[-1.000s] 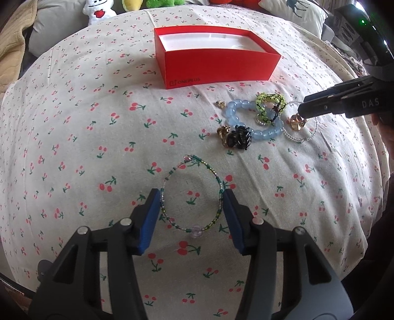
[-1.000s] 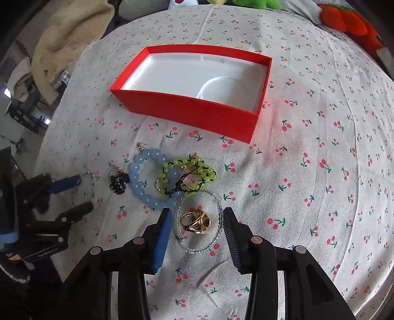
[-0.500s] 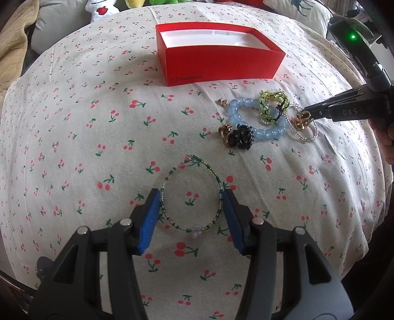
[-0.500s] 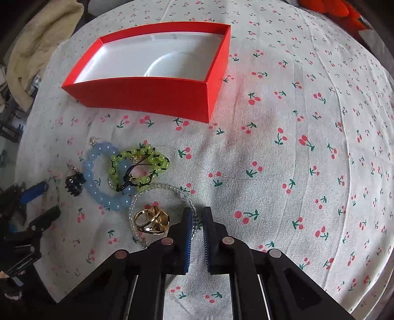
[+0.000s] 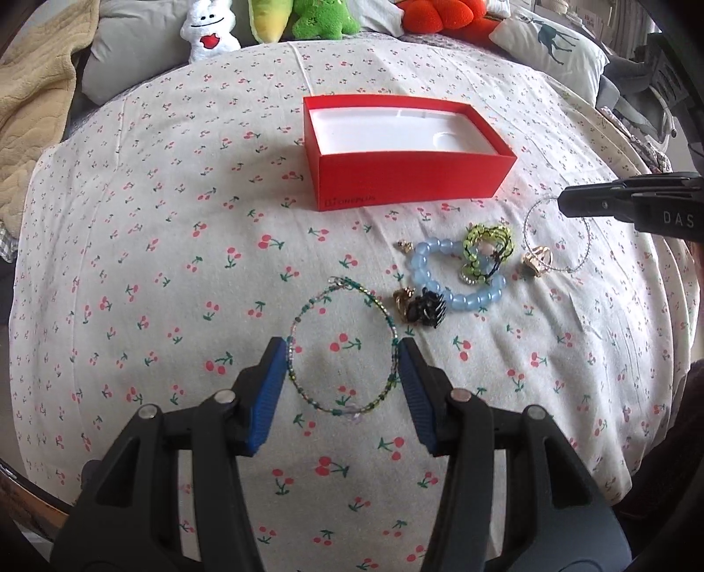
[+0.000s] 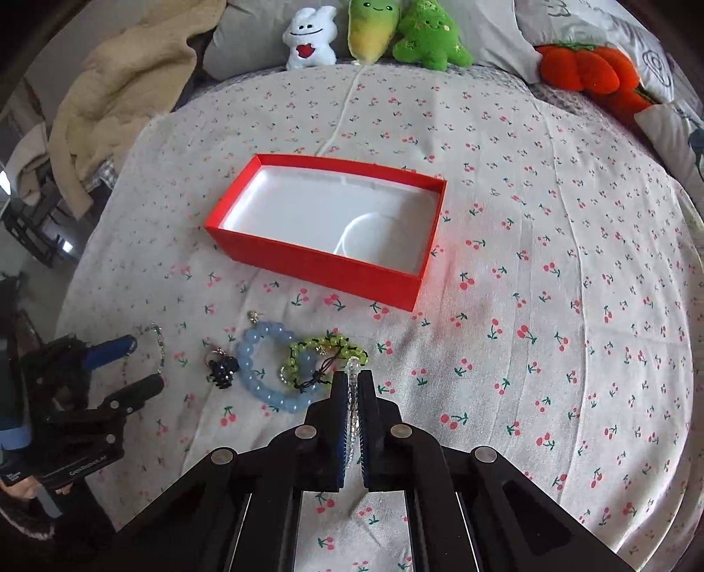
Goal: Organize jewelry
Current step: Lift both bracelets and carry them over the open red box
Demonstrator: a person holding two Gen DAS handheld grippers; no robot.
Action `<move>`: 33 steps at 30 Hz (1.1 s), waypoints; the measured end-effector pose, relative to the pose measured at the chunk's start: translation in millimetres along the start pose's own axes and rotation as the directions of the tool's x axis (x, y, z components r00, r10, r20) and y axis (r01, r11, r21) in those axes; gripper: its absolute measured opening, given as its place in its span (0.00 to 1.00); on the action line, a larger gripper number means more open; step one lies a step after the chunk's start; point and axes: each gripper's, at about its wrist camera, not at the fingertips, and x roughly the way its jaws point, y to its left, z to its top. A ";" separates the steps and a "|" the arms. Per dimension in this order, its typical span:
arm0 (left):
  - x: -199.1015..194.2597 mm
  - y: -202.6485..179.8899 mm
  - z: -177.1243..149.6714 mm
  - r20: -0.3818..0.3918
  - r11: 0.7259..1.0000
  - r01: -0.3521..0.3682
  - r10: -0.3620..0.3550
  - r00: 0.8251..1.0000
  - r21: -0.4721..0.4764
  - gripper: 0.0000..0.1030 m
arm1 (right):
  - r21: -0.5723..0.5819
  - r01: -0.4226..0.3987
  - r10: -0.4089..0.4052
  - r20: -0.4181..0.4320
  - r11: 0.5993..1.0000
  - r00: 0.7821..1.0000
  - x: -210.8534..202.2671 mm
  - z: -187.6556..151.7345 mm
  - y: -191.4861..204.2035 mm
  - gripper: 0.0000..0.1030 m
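Note:
An open red box [image 5: 409, 176] with a white inside stands on the cherry-print cloth; it also shows in the right wrist view [image 6: 325, 264]. My left gripper [image 5: 343, 356] is open around a thin green bead bracelet [image 5: 391, 347] lying flat. My right gripper [image 6: 351, 385] is shut on a clear bead bracelet [image 6: 352, 396] and holds it lifted; in the left wrist view the bracelet [image 5: 585, 246] hangs from the right gripper [image 5: 565, 204]. A blue bead bracelet [image 5: 466, 303], a green-and-black bracelet [image 5: 488, 246], a gold ring [image 5: 537, 260] and a black clip [image 5: 424, 310] lie together.
Plush toys [image 6: 374, 31] and pillows line the far edge of the bed. A beige blanket [image 6: 119, 83] lies at the far left. The cloth drops off at the right and near edges.
My right gripper closed on the clear bead bracelet and has lifted it off the cloth, leaving the gold ring behind. The left gripper stays open around the green bracelet.

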 end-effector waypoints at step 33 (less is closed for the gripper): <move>60.8 -22.2 119.3 0.193 1.000 0.010 -0.005 0.981 -0.024 0.54 | 0.140 -0.099 0.068 0.211 0.985 0.975 8.0 77.2 -19.7 0.04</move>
